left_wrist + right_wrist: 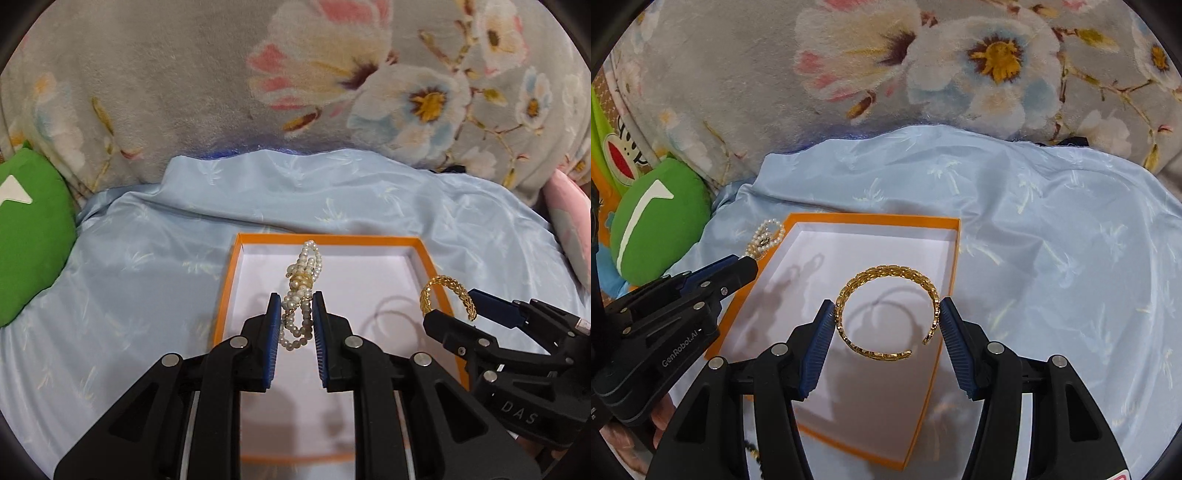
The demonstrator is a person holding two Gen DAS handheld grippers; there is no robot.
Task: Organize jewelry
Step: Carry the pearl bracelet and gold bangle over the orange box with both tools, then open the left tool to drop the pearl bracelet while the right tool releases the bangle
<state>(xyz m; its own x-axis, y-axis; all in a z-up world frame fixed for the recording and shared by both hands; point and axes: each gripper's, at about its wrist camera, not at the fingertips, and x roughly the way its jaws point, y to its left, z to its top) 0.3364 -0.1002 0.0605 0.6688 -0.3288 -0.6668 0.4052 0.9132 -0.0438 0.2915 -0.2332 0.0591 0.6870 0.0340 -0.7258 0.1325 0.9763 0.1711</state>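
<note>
Left gripper (295, 321), narrow, pinches limp pearl bracelet (301, 291) mid-frame; slippery, grip strands. Right gripper (888, 325), wide, clamps stiff gold cuff (886, 314) across sides, over box (875, 221).

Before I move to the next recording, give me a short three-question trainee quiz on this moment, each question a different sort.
1. True or false: the left gripper holds the gold bangle.
2. Multiple choice: the orange box below both grippers has a floor that looks A) filled with rings, B) bare white, C) covered by a lid.
3. Fill in: the right gripper has its fingers pressed on the two outer sides of the ____, whose open gap faces the camera.

Key
1. False: its fingers clamp the pearl bracelet.
2. B: only shadows fall on it; both pieces hang above it.
3. Gold bangle.
</note>
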